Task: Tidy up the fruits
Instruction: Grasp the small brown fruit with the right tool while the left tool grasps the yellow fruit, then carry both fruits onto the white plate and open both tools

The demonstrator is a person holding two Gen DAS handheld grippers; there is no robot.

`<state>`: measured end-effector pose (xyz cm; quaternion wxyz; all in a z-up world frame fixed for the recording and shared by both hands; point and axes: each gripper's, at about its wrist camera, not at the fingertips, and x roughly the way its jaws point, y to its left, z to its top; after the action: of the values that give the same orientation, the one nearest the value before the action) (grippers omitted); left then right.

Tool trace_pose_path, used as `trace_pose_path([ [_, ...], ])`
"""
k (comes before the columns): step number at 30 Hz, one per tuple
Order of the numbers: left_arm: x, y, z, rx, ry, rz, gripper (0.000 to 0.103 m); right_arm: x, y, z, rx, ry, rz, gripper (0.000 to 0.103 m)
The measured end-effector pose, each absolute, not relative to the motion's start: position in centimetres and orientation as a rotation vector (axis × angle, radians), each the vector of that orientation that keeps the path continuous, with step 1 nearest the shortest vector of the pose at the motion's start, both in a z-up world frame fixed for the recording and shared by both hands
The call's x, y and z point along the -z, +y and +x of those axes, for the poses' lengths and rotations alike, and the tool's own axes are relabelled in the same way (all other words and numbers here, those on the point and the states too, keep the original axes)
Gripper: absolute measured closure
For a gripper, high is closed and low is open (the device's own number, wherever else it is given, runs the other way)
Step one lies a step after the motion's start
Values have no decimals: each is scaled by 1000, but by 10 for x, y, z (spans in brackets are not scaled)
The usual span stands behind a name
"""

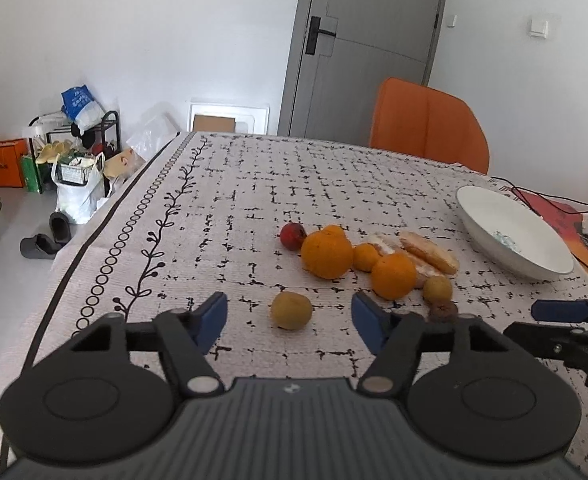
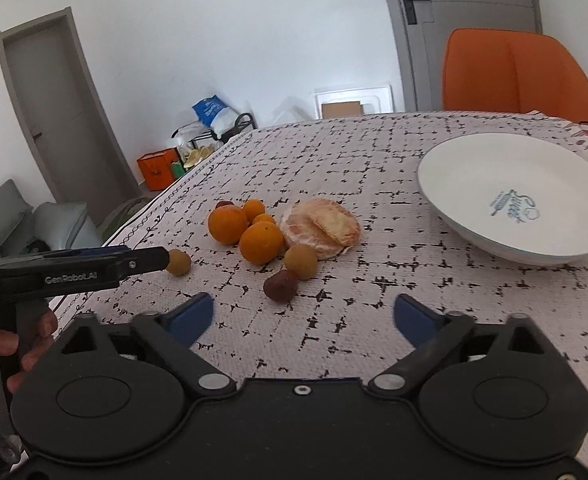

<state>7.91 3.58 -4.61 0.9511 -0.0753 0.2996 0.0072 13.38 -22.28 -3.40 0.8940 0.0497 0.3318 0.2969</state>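
Note:
A cluster of fruit lies mid-table: several oranges (image 1: 327,255) (image 2: 259,242), a peeled citrus (image 2: 320,227) (image 1: 426,254), a red fruit (image 1: 293,235), two yellow-green plums (image 1: 291,310) (image 2: 301,261) and a dark brown fruit (image 2: 280,286) (image 1: 443,312). My left gripper (image 1: 290,318) is open, its fingers either side of the near plum (image 2: 179,262), which rests on the cloth. My right gripper (image 2: 304,318) is open and empty, just short of the brown fruit. A white plate (image 2: 474,176) (image 1: 478,210) stands empty at the right.
The table carries a black-and-white patterned cloth (image 1: 234,184). An orange chair (image 1: 428,122) stands at the far edge. A red notebook and cables (image 1: 554,210) lie beyond the plate. Bags and a rack (image 1: 74,148) sit on the floor at left.

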Motion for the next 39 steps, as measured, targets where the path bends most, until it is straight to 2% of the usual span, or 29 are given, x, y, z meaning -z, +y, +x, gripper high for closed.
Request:
trace_pose_path([
  [13, 62, 39, 102, 7, 662, -182, 63, 46, -209, 157, -643, 749, 95, 50],
  [15, 64, 39, 104, 12, 667, -181, 73, 47, -208, 160, -655, 756, 99, 53],
  [17, 66, 39, 106, 19, 674, -186, 78, 48, -205, 161, -669, 759, 101, 54],
  [25, 67, 42, 105, 32, 665, -193, 78, 52, -189, 165, -730, 755, 59, 62],
  [26, 67, 42, 105, 31, 665, -192, 78, 52, -187, 166, -731, 750, 51, 65],
  [28, 66, 41, 106, 30, 666, -186, 78, 52, -186, 168, -727, 745, 40, 78],
  [39, 63, 32, 103, 31, 656, -185, 78, 49, -201, 162, -725, 724, 86, 80],
])
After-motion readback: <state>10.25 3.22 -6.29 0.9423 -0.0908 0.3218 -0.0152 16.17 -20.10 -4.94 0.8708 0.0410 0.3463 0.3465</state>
